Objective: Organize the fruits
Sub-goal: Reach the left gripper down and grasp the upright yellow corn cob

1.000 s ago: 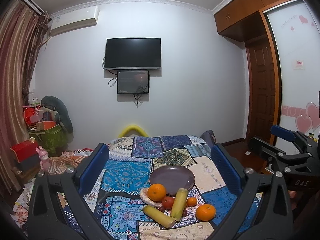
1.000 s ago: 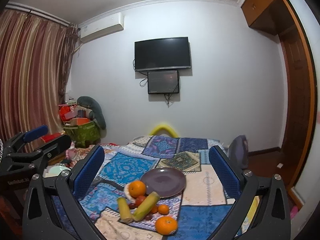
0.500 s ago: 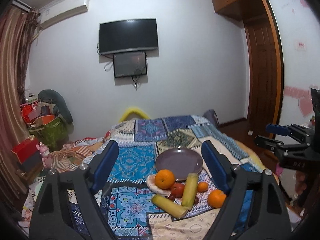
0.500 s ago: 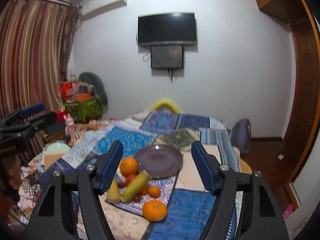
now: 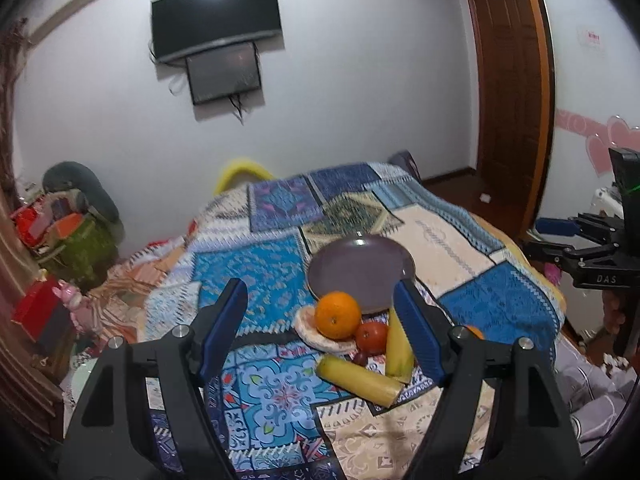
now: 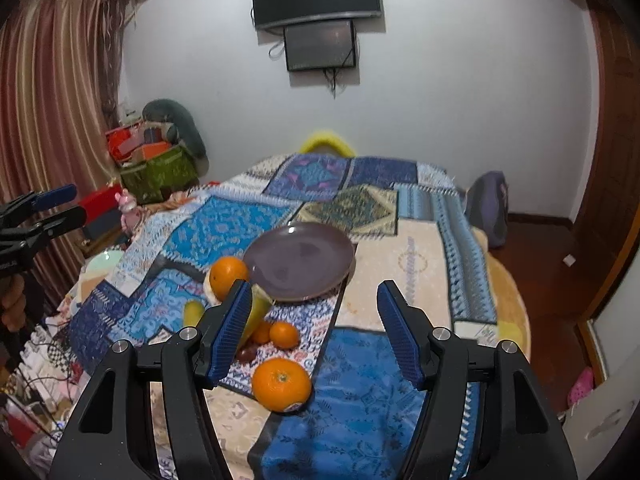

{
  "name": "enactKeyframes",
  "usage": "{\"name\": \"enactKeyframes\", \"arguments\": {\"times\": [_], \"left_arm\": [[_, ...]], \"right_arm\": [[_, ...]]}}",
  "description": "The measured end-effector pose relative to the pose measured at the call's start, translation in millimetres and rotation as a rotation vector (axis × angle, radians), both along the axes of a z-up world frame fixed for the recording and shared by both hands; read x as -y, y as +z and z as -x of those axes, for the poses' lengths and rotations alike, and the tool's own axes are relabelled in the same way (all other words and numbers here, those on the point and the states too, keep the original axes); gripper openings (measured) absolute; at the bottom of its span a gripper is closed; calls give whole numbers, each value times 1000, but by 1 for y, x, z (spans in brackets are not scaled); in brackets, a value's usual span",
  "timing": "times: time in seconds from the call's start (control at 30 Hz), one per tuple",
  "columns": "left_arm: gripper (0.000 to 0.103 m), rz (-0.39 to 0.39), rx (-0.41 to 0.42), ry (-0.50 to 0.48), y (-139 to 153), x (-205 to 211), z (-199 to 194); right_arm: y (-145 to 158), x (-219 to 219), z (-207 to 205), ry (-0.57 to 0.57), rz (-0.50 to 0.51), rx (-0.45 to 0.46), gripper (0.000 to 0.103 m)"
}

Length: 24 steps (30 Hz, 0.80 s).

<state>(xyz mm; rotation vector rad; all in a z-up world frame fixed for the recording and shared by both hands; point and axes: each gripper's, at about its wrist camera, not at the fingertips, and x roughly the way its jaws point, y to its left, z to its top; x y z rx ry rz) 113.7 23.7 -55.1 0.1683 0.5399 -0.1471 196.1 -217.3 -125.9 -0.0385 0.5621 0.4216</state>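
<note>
Fingers (image 5: 224, 328) wide apart, both grippers unladen.

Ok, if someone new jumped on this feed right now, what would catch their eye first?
Probably the bright fruit pile on the patchwork bedspread: a big orange lying alone nearest the right gripper, and another orange on a pale dish beside a tomato and two yellow-green stalks. Just behind sits the empty purple plate. Both the right gripper and the left gripper hang open, holding nothing.
</note>
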Motion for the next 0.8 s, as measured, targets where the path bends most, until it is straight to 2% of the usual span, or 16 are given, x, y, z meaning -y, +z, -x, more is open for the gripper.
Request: {"name": "enactKeyframes", "arguments": {"times": [0.13,0.27,0.37,0.6,0.8], "left_arm": [[76,-4,-92,-31,-23,8,-22],[76,5,-173,-73,-48,17,-39],[70,2,-239,-115,-65,30,-51],[56,19,-398,-178,-104,53,-86],[51,57,-502,-186,-135,63,-105]], "right_arm": [[-1,3,-9,4,2,-16,62],[11,10,-13,-2,14,9,62],[8,11,-18,6,37,-2,62],[-25,1,-35,43,75,-102,62],[-56,-6,-50,72,37,-205,62]]}}
